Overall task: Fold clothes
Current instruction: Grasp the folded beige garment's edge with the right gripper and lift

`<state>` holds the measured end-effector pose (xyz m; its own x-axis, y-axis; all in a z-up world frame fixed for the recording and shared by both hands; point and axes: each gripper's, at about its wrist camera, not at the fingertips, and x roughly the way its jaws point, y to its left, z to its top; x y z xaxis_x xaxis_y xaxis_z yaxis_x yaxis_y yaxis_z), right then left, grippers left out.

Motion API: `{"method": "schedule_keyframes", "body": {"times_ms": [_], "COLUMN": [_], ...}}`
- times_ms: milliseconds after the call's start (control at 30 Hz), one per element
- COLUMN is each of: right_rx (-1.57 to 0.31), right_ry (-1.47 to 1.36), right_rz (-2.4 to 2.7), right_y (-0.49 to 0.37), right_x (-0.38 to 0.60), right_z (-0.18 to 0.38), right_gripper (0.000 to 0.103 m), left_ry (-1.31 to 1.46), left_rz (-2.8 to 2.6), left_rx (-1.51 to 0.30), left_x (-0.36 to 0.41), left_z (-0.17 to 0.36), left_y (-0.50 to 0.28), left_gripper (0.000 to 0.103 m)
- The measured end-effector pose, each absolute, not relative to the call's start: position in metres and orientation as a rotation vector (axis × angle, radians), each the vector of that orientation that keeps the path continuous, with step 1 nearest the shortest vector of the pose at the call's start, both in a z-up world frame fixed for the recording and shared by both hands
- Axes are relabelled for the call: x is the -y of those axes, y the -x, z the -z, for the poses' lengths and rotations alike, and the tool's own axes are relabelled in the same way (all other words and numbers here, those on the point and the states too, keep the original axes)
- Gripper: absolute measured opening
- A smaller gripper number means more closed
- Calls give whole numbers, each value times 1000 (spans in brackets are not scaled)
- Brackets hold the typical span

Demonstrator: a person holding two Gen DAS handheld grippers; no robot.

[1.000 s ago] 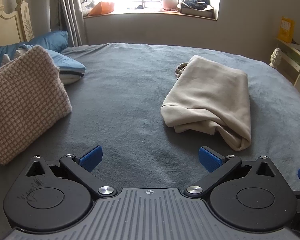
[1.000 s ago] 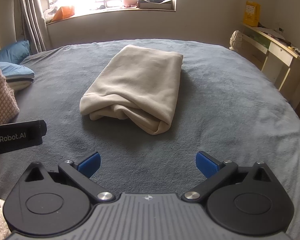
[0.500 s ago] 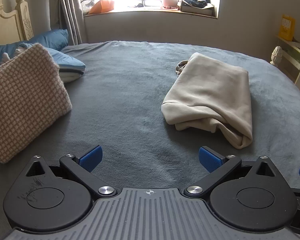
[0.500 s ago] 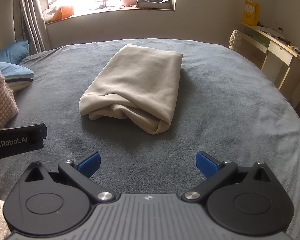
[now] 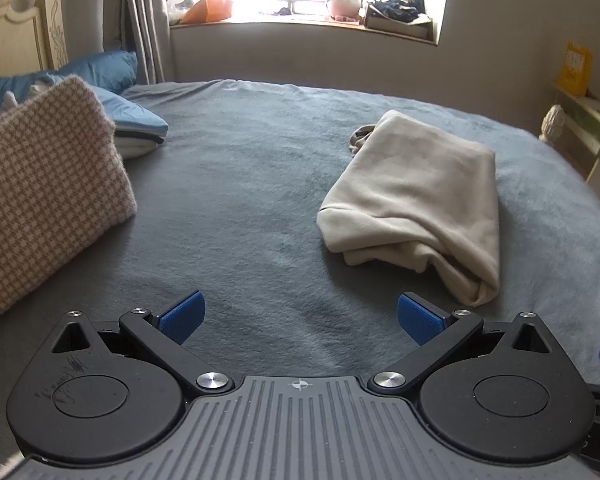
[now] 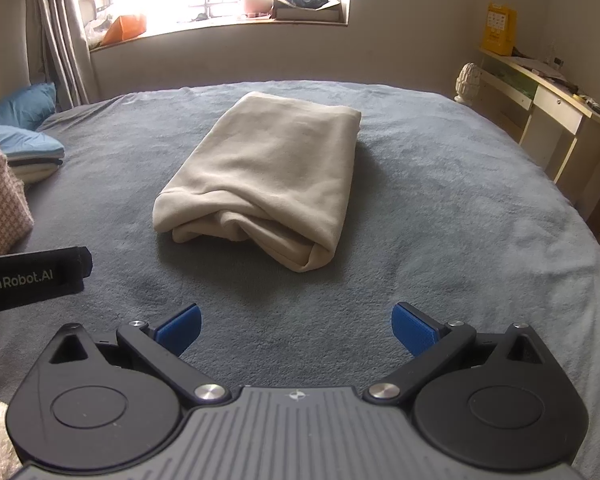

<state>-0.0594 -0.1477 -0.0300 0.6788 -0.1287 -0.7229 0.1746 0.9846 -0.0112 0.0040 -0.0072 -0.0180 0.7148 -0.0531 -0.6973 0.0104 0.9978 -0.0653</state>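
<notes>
A beige garment (image 5: 416, 200) (image 6: 272, 176) lies folded into a thick bundle on the grey blanket of the bed (image 5: 240, 184) (image 6: 440, 216). A bit of cord or collar sticks out at its far left corner in the left wrist view. My left gripper (image 5: 299, 316) hovers low over the blanket, open and empty, with the bundle ahead to its right. My right gripper (image 6: 297, 326) is open too, nothing between its blue pads, and the bundle lies straight ahead of it, a short way off.
A pink houndstooth folded piece (image 5: 40, 208) stands at the left, with blue pillows (image 5: 112, 68) and folded blue linen (image 5: 140, 128) behind it. A desk (image 6: 552, 108) lines the right wall. A cluttered window sill (image 6: 220, 20) is at the back.
Both grippers have drifted only slightly; the bundle sits a touch higher in the left view. Both stay open, and the garment has not been touched.
</notes>
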Motion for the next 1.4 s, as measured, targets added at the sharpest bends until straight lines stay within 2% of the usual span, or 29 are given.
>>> {"method": "schedule_keyframes", "body": {"times_ms": [433,733,933,1033,1100,1133,1167,1233,1333,1367,1400], "right_rx": [-703,-663,-605,-600,-602,-599,-599,-601,-643,-656,-669], "right_ry": [-55,-31,146,188,203,210,235,292,427,451,471], "right_rz": [233,185,57,-21,-78,-114,-154,-236,-346,-374,-399], "right_y": [50,21,-16,-43,-62,-71,-81,-99,-118,-121,-124], "right_x": [167,169,149,138,131,126,119,105,79,73,69], "right_z": [28,48,59,61,60,59,60,63,82,89,96], "right_gripper": [103,103,103,103,101,101,101,98,90,83,81], "left_ry": [123,78,77,82,73,71,69,84,108,115,123], "left_rz": [83,76,104,118,119,120,121,113,89,80,70], "left_rx": [-684,-755,-768,-750,-752,-765,-778,-798,-797,-792,-786], "left_x": [15,2,-2,-4,-5,-6,-7,-13,-25,-29,-33], "left_z": [22,76,96,103,110,114,118,123,124,124,124], "left_y": [-40,-75,-99,-108,-114,-116,-119,-122,-124,-125,-126], "left_gripper": [103,103,101,97,85,74,67,60,54,52,51]}}
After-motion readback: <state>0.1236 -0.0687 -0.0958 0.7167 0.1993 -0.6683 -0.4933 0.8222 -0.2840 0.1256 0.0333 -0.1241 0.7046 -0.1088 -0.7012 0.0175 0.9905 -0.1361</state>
